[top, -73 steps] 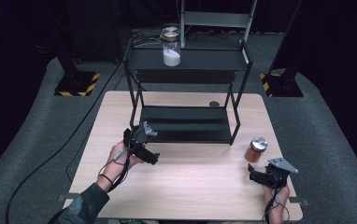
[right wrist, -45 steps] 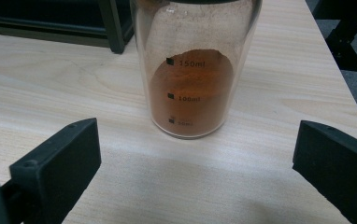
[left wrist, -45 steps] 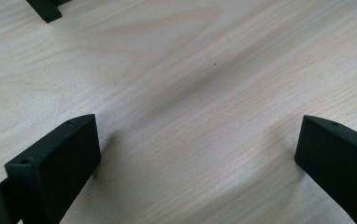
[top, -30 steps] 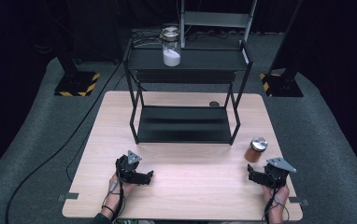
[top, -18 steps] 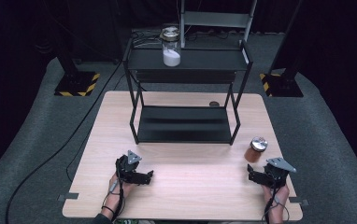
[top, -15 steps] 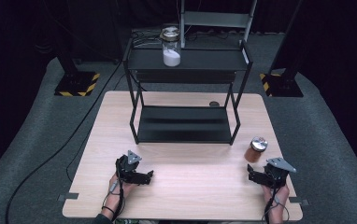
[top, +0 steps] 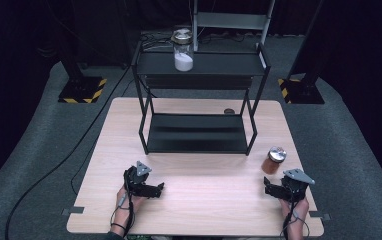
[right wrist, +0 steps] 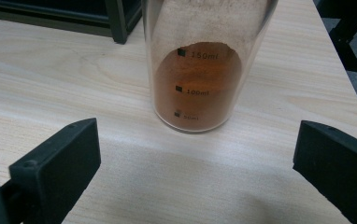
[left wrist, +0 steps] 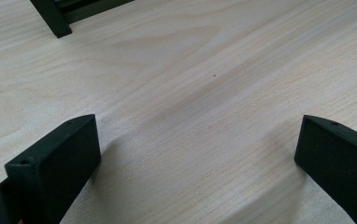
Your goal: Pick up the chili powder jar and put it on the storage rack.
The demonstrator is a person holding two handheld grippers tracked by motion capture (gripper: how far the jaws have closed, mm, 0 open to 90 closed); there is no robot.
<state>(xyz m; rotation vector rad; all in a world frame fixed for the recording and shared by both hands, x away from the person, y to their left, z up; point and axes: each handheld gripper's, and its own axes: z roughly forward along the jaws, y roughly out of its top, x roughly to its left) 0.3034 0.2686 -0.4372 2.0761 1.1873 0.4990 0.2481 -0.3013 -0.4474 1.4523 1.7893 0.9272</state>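
From above, both grippers rest on the table (top: 204,200) near its front edge; the right gripper (top: 274,189) points at the brown jar (top: 273,160), probably to grasp it. Left gripper view: fingers (left wrist: 55,163) wide open over bare wood. Right gripper view: open fingers (right wrist: 57,161) frame the jar, not touching.

The table (top: 204,200) is pale wood with fine grain lines, and on it at centre frame stands a black metal rack (top: 197,132), with both grippers black at lower left (top: 160,188) and lower right (top: 267,186), each topped by a grey plate. Near the right edge a clear jar (right wrist: 207,65) holds orange-brown powder behind small black volume marks, while the clear jar on the rack (top: 183,50) at top centre holds white powder. The floor (top: 39,150) is dark grey carpet, with black-and-yellow striped stand bases (top: 82,93) at the upper left and upper right.
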